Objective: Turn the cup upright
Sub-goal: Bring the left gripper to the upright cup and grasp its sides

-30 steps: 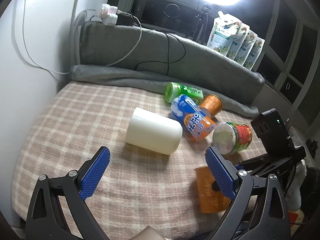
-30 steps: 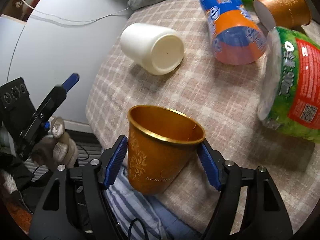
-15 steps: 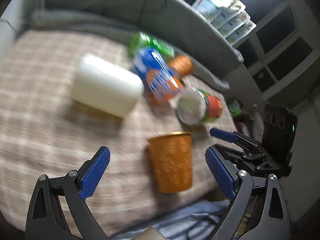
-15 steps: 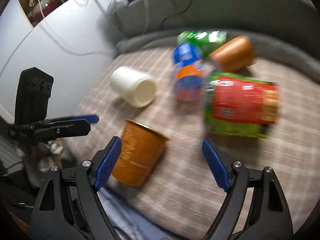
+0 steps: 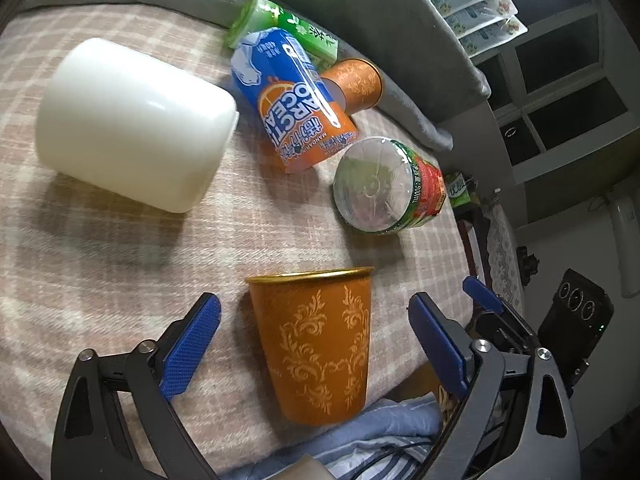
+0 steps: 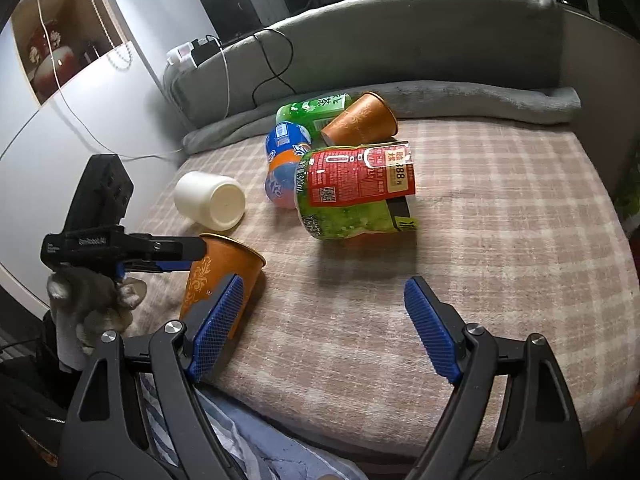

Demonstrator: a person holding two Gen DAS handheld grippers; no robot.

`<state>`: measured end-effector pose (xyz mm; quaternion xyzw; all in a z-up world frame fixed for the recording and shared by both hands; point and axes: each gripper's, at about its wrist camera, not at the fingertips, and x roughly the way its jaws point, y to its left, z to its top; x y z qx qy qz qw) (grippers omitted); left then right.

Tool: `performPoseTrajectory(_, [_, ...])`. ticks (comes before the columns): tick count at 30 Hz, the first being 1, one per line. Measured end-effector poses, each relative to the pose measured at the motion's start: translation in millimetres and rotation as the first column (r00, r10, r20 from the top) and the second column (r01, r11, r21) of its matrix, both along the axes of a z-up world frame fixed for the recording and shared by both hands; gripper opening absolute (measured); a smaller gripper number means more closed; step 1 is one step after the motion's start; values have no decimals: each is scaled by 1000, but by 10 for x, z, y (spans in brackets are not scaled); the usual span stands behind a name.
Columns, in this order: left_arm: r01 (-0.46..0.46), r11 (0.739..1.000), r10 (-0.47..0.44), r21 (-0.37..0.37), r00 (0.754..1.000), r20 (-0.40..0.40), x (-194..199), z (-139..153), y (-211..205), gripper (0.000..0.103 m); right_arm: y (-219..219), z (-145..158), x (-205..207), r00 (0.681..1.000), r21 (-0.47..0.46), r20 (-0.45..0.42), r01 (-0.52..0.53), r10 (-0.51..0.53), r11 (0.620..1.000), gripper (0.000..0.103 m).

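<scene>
The orange cup [image 5: 316, 344] stands upright, gold rim up, on the plaid blanket [image 5: 120, 264] near its front edge. All places below are told from this cup.

The left gripper [image 5: 316, 344] has its jaws wide apart, one blue pad on each side of the cup, and neither pad touches the cup wall. In the right wrist view the left gripper [image 6: 176, 256] reaches in beside the cup's rim, held by a gloved hand [image 6: 92, 300].

The right gripper [image 6: 324, 328] is also spread open and grips nothing. Its left pad [image 6: 218, 328] lies in front of the cup in that view; I cannot tell whether it touches.

Beyond the cup lies a white cup [image 5: 132, 124] on its side, well apart from it. Beyond the cup and a little to the right lies a green bottle with a red label [image 5: 388, 188], base toward the left camera. Farther back lies a blue and orange can [image 5: 296, 100] on its side, touching a second orange cup [image 5: 352, 84] that also lies tipped over. A green bottle [image 5: 280, 28] rests behind them against the grey bolster [image 5: 360, 12]. A striped blue cloth [image 5: 392, 420] lies just below the upright cup, off the blanket's front edge
</scene>
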<state>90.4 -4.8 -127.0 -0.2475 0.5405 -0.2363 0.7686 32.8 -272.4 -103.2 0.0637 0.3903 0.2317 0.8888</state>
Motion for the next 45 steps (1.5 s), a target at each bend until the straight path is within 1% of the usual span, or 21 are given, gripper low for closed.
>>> performPoseTrajectory(3, [9, 1000, -9, 9, 1000, -9, 35, -39, -29, 90, -8, -8, 0, 1000, 2, 0, -2, 2, 1000, 85])
performPoseTrajectory(6, [18, 1000, -18, 18, 1000, -17, 56, -81, -49, 85, -20, -27, 14, 1000, 10, -3, -1, 1, 1000, 85])
performPoseTrajectory(8, [23, 1000, -22, 22, 1000, -20, 63, -91, -71, 80, -27, -36, 21, 1000, 7, -4, 5, -5, 1000, 85])
performPoseTrajectory(11, [22, 999, -22, 26, 999, -26, 76, -113, -68, 76, -56, -46, 29, 1000, 12, -5, 21, -21, 1000, 85])
performPoseTrajectory(13, [25, 999, -25, 28, 999, -25, 78, -115, -73, 69, -76, -46, 42, 999, 15, -6, 33, -33, 999, 85])
performPoseTrajectory(14, [28, 999, -28, 29, 999, -23, 74, -107, -84, 67, -88, -50, 41, 999, 17, -6, 36, -36, 999, 85])
performPoseTrajectory(28, [22, 995, -28, 96, 997, 65, -15, 50, -175, 67, -89, -70, 30, 999, 29, 0, 52, -52, 998, 85])
performPoseTrajectory(36, [18, 990, -36, 141, 991, 126, -49, 153, -231, 67, -86, -65, 30, 999, 29, 2, 53, -53, 998, 85])
performPoseTrajectory(41, [4, 982, -41, 190, 981, 191, -82, 248, -287, 67, -89, -62, 21, 998, 32, 1, 57, -57, 998, 85])
performPoseTrajectory(45, [-9, 969, -53, 246, 968, 246, -93, 298, -367, 67, -97, -68, 25, 998, 34, -1, 59, -59, 998, 85])
